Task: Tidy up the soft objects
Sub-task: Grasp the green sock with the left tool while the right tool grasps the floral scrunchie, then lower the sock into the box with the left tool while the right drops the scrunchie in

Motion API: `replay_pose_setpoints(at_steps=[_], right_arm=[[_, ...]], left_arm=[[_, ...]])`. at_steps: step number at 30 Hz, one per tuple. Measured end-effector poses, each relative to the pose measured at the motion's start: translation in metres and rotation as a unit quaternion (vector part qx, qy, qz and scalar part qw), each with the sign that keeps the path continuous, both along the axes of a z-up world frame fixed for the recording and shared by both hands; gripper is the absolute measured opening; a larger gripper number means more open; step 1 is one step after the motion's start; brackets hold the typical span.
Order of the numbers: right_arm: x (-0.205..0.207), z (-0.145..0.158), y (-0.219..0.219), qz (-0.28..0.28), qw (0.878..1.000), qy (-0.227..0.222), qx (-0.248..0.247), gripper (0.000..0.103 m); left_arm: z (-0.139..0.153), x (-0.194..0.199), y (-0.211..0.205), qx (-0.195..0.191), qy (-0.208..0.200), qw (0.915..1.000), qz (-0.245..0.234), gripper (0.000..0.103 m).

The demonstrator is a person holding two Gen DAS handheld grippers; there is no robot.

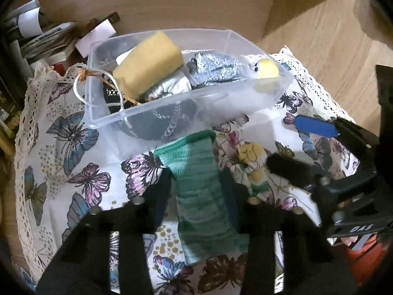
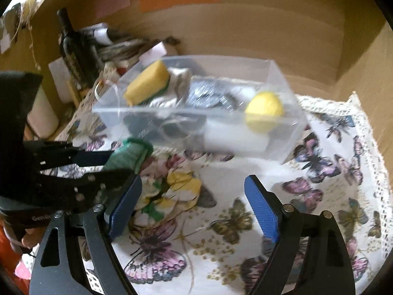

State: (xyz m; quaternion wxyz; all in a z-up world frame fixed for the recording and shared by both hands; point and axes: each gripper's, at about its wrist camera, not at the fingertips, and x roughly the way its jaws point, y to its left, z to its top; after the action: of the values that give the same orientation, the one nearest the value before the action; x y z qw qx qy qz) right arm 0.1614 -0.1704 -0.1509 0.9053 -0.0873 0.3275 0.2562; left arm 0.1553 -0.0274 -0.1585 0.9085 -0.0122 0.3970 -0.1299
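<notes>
My left gripper (image 1: 196, 184) is shut on a green knitted sock (image 1: 199, 189) and holds it above the butterfly cloth, just in front of a clear plastic bin (image 1: 103, 115). The sock also shows in the right wrist view (image 2: 127, 154). The bin (image 2: 289, 132) holds a yellow sponge (image 1: 149, 61), a white cloth (image 1: 169, 87), a silver pouch (image 1: 216, 68), a yellow-headed plush (image 1: 266, 67) and dark items. A floral folded cloth (image 2: 172, 191) lies on the table between the grippers. My right gripper (image 2: 194, 206) is open and empty over the table, right of the left one.
The table carries a butterfly-print cloth (image 2: 319, 162) with a lace edge. Books, papers and a dark bottle (image 2: 71, 46) are stacked at the back left. A brown wall (image 1: 196, 5) runs close behind the bin.
</notes>
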Motion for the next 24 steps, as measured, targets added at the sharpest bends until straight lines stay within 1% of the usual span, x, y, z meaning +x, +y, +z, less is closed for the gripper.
replay_pose_setpoints(at_steps=[2,4,6,7,8,9,11,12,13,15,18,21,24], right_arm=[[-0.001,-0.004,0.006,0.009,1.000,0.007,-0.005,0.084],[-0.003,-0.007,0.013,0.021,1.000,0.013,-0.010,0.084],[-0.002,-0.011,0.021,0.035,0.999,0.020,-0.013,0.084],[-0.001,-0.014,0.024,0.039,0.999,0.022,-0.019,0.084],[0.002,-0.020,0.029,0.038,0.998,0.031,-0.036,0.081],[0.005,-0.023,0.033,0.041,0.997,0.038,-0.045,0.071],[0.006,-0.026,0.038,0.052,0.996,0.044,-0.051,0.060],[0.005,-0.027,0.039,0.053,0.996,0.044,-0.056,0.051],[0.004,-0.027,0.040,0.055,0.996,0.043,-0.057,0.046],[0.002,-0.027,0.040,0.057,0.996,0.038,-0.054,0.026],[0.000,-0.024,0.036,0.044,0.998,0.026,-0.046,0.016],[-0.004,-0.014,0.026,0.025,0.999,0.004,-0.025,0.015],[-0.010,-0.001,0.015,0.018,1.000,-0.012,-0.010,0.015]], left_arm=[[0.001,-0.008,0.000,-0.003,-0.010,0.9999,-0.004,0.021],[0.003,-0.014,0.003,-0.008,-0.016,0.9998,-0.004,0.017],[0.007,-0.020,0.008,-0.006,-0.025,0.9997,0.002,0.015],[0.008,-0.023,0.010,-0.004,-0.030,0.9995,0.008,0.013],[0.010,-0.026,0.015,-0.003,-0.034,0.9994,0.011,0.013],[0.011,-0.027,0.017,-0.003,-0.037,0.9992,0.015,0.013],[0.013,-0.031,0.023,-0.001,-0.044,0.9988,0.023,0.012],[0.015,-0.033,0.026,0.000,-0.047,0.9985,0.026,0.012],[0.016,-0.035,0.028,0.001,-0.052,0.9982,0.031,0.012],[0.020,-0.037,0.029,0.004,-0.062,0.9974,0.037,0.012],[0.027,-0.043,0.030,0.009,-0.080,0.9959,0.041,0.012],[0.037,-0.048,0.029,0.013,-0.100,0.9940,0.042,0.012],[0.048,-0.052,0.029,0.006,-0.115,0.9923,0.045,0.012]])
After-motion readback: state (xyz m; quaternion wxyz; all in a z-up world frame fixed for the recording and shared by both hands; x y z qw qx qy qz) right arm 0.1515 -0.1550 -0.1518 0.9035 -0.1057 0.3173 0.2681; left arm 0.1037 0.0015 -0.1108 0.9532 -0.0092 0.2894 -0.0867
